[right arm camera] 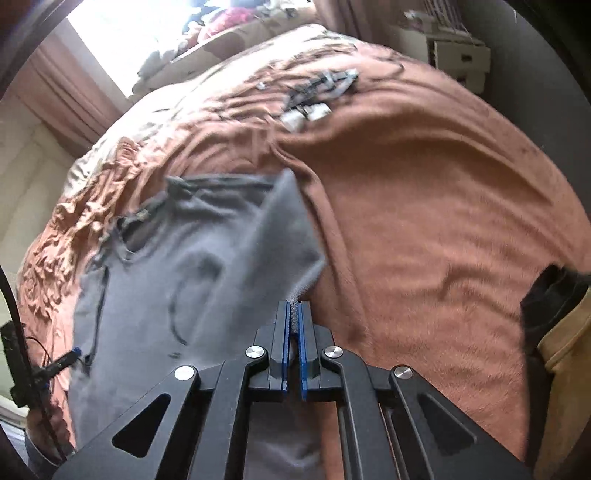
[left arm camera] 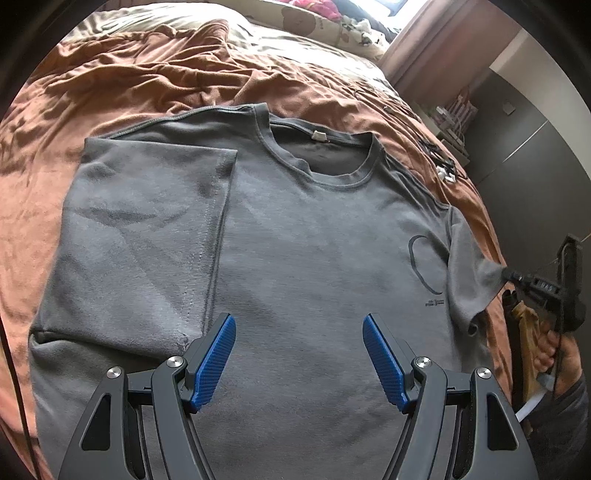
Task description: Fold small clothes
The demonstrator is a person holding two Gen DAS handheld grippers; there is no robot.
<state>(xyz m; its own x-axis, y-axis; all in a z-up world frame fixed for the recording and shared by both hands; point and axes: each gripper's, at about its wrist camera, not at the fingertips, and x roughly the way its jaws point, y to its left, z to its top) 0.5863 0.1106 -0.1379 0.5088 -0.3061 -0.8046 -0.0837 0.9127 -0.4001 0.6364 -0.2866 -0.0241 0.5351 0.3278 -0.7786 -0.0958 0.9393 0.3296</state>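
Beside the grey T-shirt [left arm camera: 314, 240] on the bed [left arm camera: 110, 85], my right gripper [right arm camera: 294, 314] fingers pinch its unfolded sleeve [right arm camera: 280, 236] for folding inward; left gripper [left arm camera: 299, 350] fingers gape, empty.

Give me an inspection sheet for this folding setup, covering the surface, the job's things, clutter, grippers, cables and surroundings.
Surface: rumpled rust-brown fleece blanket over a bed.
Job's things: grey short-sleeved cotton T-shirt lying face up, collar away from the person; one sleeve side already folded in over the body, the other sleeve lifted.
Clutter: small grey and white items on the blanket beyond the shirt, too blurred to identify.
Grippers: left gripper open above the shirt's body, holding nothing; right gripper shut on the sleeve.
Cables: thin dark cords trailing across the blanket near the clutter.
Surroundings: pillows at the head of the bed, bright window, brown curtain.
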